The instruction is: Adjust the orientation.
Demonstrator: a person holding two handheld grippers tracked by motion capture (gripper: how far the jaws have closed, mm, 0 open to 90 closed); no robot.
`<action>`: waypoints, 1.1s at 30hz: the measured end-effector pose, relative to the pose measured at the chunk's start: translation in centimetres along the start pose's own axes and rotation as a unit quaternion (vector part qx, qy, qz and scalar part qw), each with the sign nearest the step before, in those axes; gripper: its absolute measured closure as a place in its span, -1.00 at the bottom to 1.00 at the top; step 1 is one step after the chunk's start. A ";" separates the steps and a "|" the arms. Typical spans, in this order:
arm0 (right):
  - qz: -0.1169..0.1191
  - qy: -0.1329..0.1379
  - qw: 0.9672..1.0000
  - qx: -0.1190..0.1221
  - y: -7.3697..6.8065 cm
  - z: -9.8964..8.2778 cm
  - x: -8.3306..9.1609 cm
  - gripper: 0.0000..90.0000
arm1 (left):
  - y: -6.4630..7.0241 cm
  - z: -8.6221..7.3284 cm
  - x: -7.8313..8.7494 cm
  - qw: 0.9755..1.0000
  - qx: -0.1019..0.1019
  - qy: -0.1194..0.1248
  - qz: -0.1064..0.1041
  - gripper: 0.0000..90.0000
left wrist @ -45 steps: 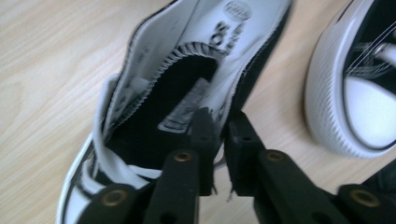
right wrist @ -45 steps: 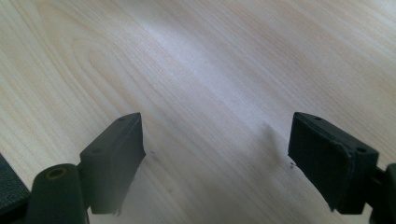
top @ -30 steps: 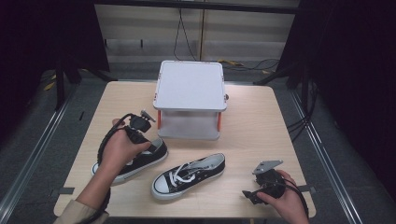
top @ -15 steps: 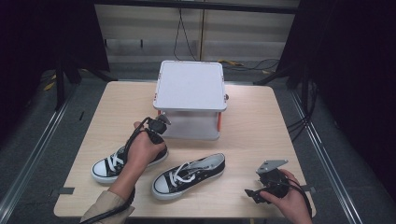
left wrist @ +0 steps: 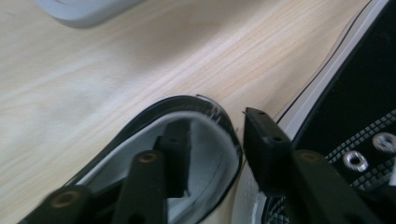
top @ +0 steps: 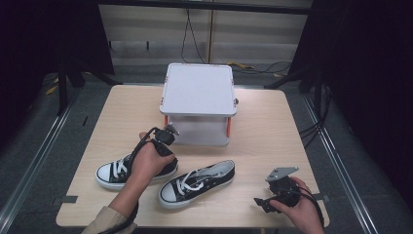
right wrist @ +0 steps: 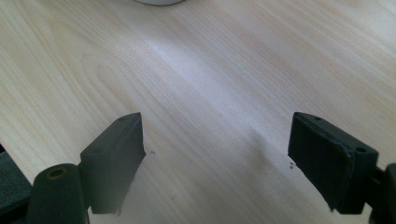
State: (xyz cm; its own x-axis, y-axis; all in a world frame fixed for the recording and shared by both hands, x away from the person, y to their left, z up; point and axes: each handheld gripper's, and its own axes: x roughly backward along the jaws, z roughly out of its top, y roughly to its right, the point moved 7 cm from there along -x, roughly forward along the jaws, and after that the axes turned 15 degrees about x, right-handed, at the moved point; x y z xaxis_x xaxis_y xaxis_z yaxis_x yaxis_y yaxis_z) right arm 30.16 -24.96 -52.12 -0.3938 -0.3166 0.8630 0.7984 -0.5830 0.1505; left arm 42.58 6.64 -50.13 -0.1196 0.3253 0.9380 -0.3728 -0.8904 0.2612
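Wooden table (top: 272,126): both shoes flat beside shut box (top: 198,102); left gripper (left wrist: 217,140) half open astride left shoe's (left wrist: 196,154) heel, squeeze pending; right gripper (right wrist: 215,158) agape, empty.

Bare table (top: 272,141) right of the box (top: 198,105); both shoes (top: 197,183) crowding front-left.

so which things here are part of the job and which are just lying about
In the job:
- left shoe, heel rim between the left hand-held gripper's jaws, one jaw inside, one outside
- right shoe, beside it

Lying about:
- white box behind the shoes
- right hand-held gripper, open over bare table
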 end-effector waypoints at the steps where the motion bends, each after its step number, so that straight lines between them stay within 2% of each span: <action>1: 0.000 0.000 1.000 -0.001 0.0 0.0 0.0 -0.60 | 0.0 0.0 -0.4 1.000 0.001 -0.005 0.003 0.38; 2: 0.000 -0.001 1.000 -0.001 0.0 0.0 0.0 -0.60 | 0.0 0.0 -0.7 1.000 -0.003 -0.007 0.006 0.45; 3: 0.001 0.000 1.000 -0.001 0.1 -0.1 -0.2 -0.60 | 0.1 -0.1 -0.8 1.000 0.006 -0.015 0.003 0.59; 5: 0.001 -0.001 1.000 -0.002 0.1 -0.2 -0.2 -0.60 | 0.2 -0.1 -0.7 1.000 0.015 -0.018 0.003 0.62; 6: 0.000 0.000 1.000 -0.002 0.2 -0.2 -0.2 -0.60 | 0.3 -0.3 -0.6 0.999 0.021 -0.029 0.001 0.66; 7: 0.000 -0.002 1.000 -0.004 0.2 -0.3 -0.3 -0.60 | 0.5 -0.5 -0.4 0.999 0.016 -0.041 0.006 0.70; 11: 0.002 -0.002 1.000 -0.001 0.1 -0.3 -0.3 -0.60 | 1.3 -1.0 0.8 0.998 -0.021 -0.046 0.036 0.72; 13: 0.001 -0.002 1.000 0.000 0.0 -0.2 -0.3 -0.60 | 1.4 -1.2 1.4 0.998 -0.040 -0.037 0.031 0.74; 14: 0.000 -0.002 1.000 0.002 0.0 -0.1 -0.2 -0.60 | 1.2 -1.3 1.7 0.997 -0.053 -0.034 0.042 0.74; 15: -0.001 -0.001 1.000 0.003 -0.1 -0.1 -0.2 -0.60 | 1.0 -1.4 2.0 0.995 -0.078 -0.032 0.055 0.74; 18: -0.001 -0.002 1.000 0.005 -0.2 0.1 -0.2 -0.60 | 0.3 -1.4 2.7 0.989 -0.123 -0.026 0.073 0.74; 20: 0.002 -0.002 1.000 0.005 -0.3 0.1 -0.3 -0.60 | -0.5 -1.4 3.3 0.989 -0.127 -0.019 0.077 0.71; 22: 0.002 -0.004 1.000 0.006 -0.3 0.0 -0.3 -0.60 | -1.6 -1.9 3.6 0.986 -0.148 -0.023 0.073 0.66; 23: 0.002 -0.004 1.000 0.006 -0.3 0.0 -0.3 -0.60 | -1.9 -2.2 3.6 0.987 -0.145 -0.024 0.062 0.60; 25: 0.002 -0.003 1.000 0.002 -0.3 -0.1 -0.4 -0.60 | -2.0 -3.2 3.1 0.990 -0.131 -0.041 0.033 0.65; 26: 0.001 -0.003 1.000 0.003 -0.2 -0.1 -0.4 -0.60 | -2.0 -3.5 2.8 0.991 -0.122 -0.040 0.024 0.66; 27: 0.001 -0.004 1.000 0.003 -0.2 -0.2 -0.3 -0.60 | -2.1 -3.8 2.6 0.993 -0.108 -0.043 0.024 0.66; 28: 0.001 -0.002 1.000 0.002 -0.2 -0.2 -0.3 -0.60 | -2.2 -4.2 2.3 0.994 -0.085 -0.056 0.026 0.70; 30: -0.001 -0.003 1.000 0.002 -0.2 -0.1 -0.3 -0.60 | -2.3 -4.0 1.9 0.997 -0.064 -0.033 0.021 0.66; 31: -0.001 -0.002 1.000 0.002 -0.2 -0.1 -0.3 -0.60 | -2.4 -3.8 1.8 0.998 -0.053 -0.022 0.025 0.54; 33: -0.002 -0.001 1.000 0.002 -0.2 0.1 -0.2 -0.60 | -2.6 -3.7 1.4 0.998 -0.050 -0.018 0.027 0.38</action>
State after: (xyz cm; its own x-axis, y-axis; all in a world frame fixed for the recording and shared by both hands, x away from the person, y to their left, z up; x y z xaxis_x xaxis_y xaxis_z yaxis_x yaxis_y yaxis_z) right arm 30.13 -24.73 -52.31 -0.3963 -0.3133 0.8630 0.7986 -0.5814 0.1556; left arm 40.02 10.61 -50.38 -0.1089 0.2638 0.9584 -0.4574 -0.8693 0.1873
